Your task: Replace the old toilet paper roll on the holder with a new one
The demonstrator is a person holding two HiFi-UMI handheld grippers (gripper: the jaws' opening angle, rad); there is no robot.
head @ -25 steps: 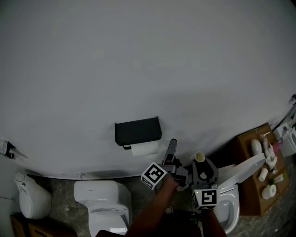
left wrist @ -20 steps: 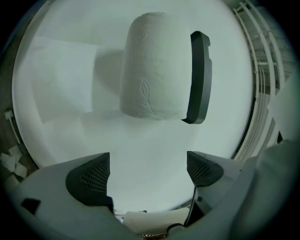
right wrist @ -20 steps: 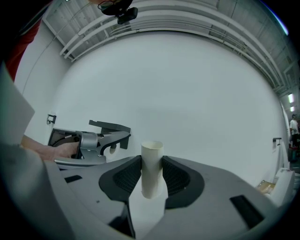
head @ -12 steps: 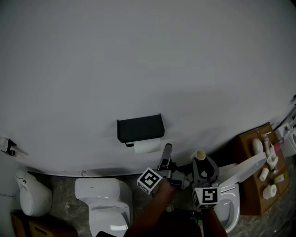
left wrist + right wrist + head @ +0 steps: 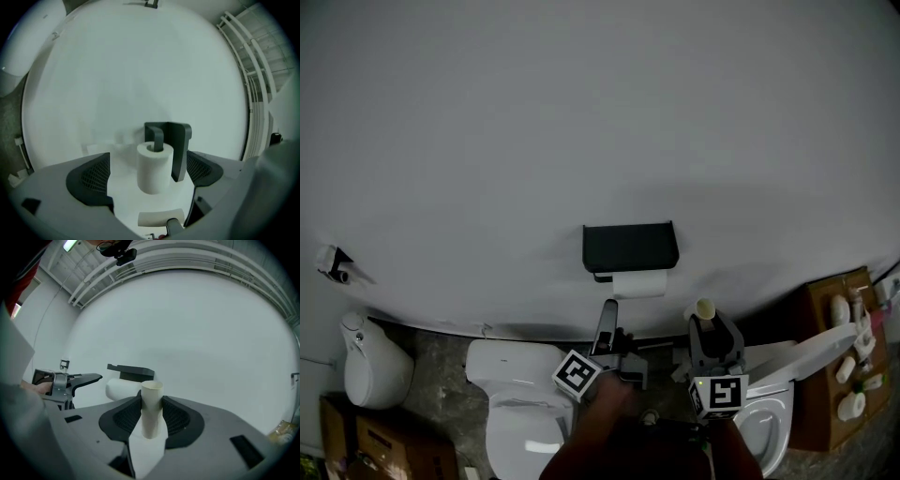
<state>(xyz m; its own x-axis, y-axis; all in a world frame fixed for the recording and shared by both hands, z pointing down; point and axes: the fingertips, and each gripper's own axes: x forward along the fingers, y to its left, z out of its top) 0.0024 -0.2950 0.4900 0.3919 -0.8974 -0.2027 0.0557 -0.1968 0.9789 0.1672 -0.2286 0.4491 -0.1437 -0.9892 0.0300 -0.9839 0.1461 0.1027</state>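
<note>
Left gripper (image 5: 607, 317): tilted up toward wall (image 5: 581, 112), jaws spread, nothing pinched. Holder (image 5: 630, 247): wall-mounted, toilet paper roll (image 5: 639, 284) hanging beneath; bare wall all round. Right gripper (image 5: 705, 330): level, clamped on upright cardboard tube (image 5: 705, 312).

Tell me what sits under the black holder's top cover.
A white toilet paper roll hangs right under the black holder, on its bar. The bar's stretch inside the roll's core is hidden.
</note>
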